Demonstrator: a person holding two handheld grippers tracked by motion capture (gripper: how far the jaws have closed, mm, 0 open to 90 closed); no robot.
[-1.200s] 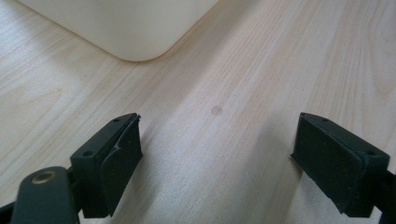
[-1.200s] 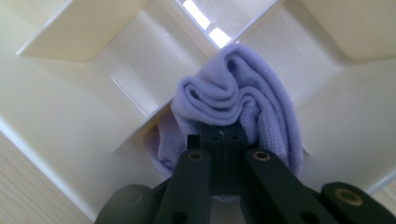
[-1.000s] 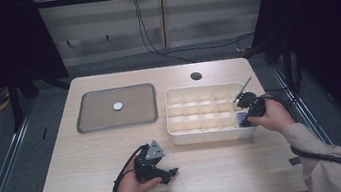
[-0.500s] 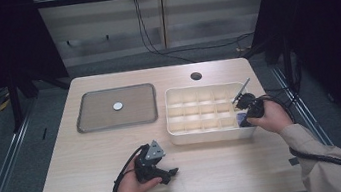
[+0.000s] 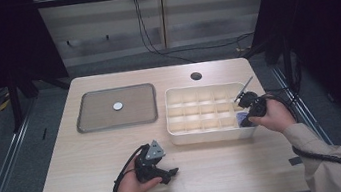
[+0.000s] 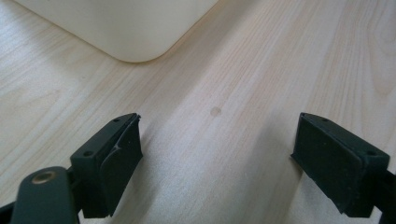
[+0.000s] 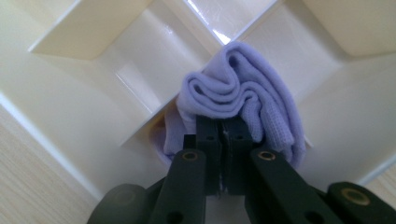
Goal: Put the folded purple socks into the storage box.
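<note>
1. No writing, label, brand, number or sign can be read anywhere in these views.
2. The table (image 5: 91, 157), tray (image 5: 86, 123) and divided box (image 5: 179, 135) are all unmarked.

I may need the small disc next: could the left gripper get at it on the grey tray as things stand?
Probably yes. The left gripper is open and holds nothing, and the white disc lies alone on the grey tray, with bare table between them.
</note>
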